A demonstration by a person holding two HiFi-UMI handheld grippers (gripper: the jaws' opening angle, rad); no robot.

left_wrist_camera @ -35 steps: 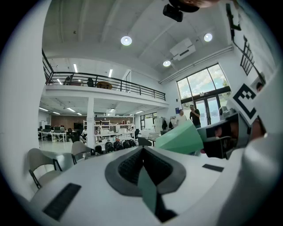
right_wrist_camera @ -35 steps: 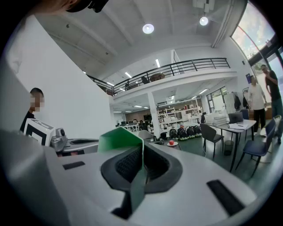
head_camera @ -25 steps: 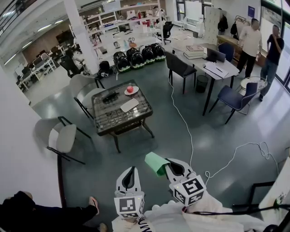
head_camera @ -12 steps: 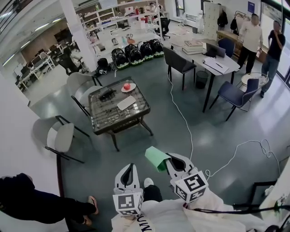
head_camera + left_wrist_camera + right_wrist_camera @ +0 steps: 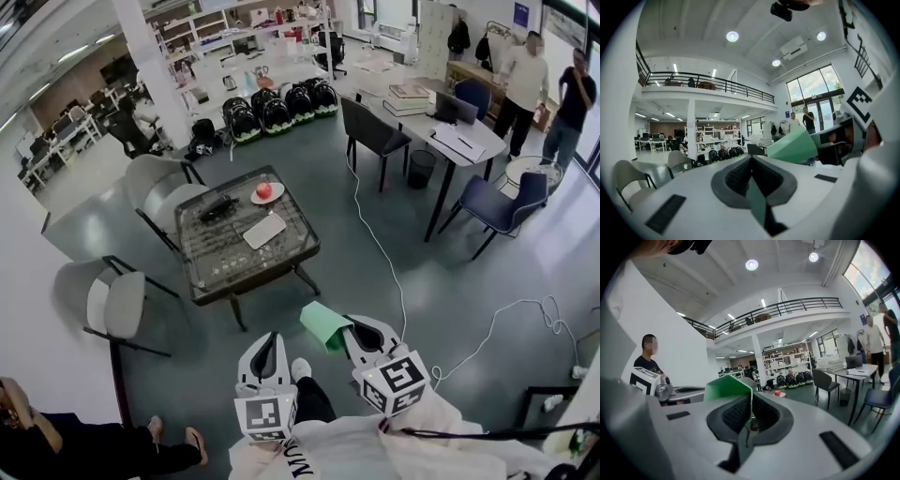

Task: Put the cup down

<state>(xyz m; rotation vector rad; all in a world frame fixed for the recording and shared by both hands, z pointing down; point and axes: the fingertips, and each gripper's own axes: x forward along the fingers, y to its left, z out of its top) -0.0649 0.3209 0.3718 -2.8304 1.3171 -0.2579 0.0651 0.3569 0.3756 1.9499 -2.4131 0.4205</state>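
Open grey floor [image 5: 267,314] separates the near edge of the dark glass-topped square table [image 5: 255,276] from both grippers, with a white cable [image 5: 404,319] trailing along the right. The right gripper [image 5: 359,339] is held low, aimed far-left, its jaws pinched on the wall of the green paper cup [image 5: 323,330], which is in the air well short of the table. The left gripper [image 5: 267,354] sits alongside, jaws together and empty.

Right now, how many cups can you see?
1. The green cup is pinched by its wall in the right gripper, held in the air short of the glass table. Others may be hidden on the distant shelves.
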